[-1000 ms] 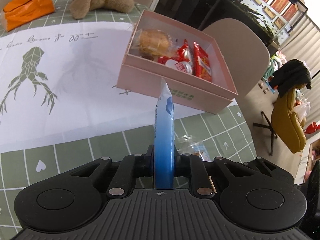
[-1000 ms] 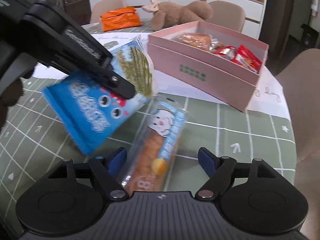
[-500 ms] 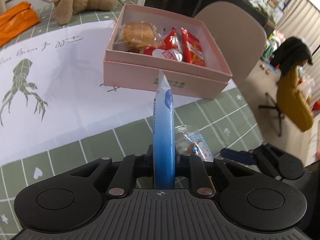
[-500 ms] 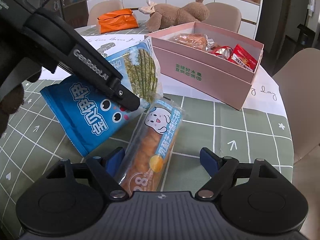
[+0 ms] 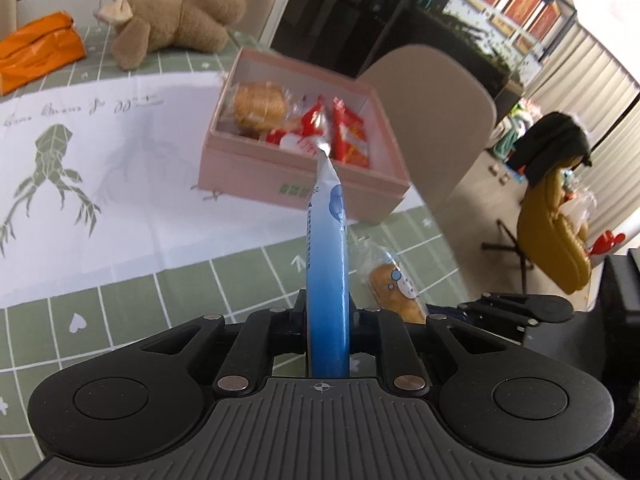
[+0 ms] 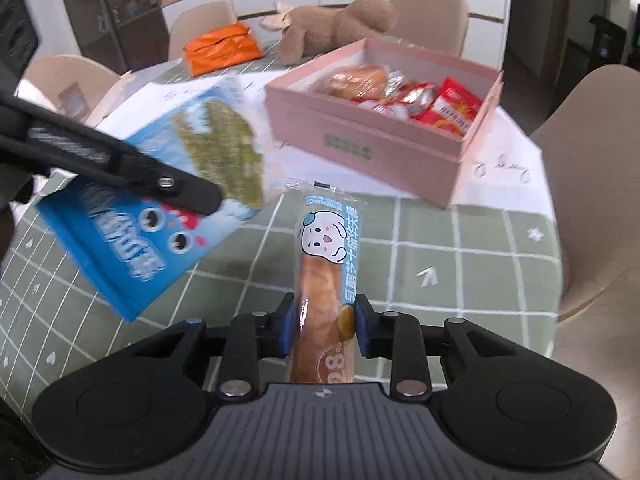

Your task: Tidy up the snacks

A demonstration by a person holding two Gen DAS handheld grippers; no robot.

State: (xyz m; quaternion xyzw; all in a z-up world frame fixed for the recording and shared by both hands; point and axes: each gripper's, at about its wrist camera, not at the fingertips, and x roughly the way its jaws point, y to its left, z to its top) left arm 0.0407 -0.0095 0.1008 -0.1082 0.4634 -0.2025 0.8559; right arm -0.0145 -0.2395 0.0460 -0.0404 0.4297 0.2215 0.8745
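- Left gripper (image 5: 328, 316) pinches the blue bag (image 5: 326, 264) edge-on, aimed at the pink box (image 5: 300, 184) beyond.
- Right gripper (image 6: 322, 326) is clamped on the bread pack (image 6: 326, 276) on the table (image 6: 460, 248), probably for boxing next.

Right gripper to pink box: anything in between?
Past the bread pack the right gripper clamps, only bare green tablecloth and white paper before the pink box, in the right wrist view.

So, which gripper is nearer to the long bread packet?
Right. The right gripper is shut on the bread packet. The left gripper holds the blue snack bag beside it, apart.
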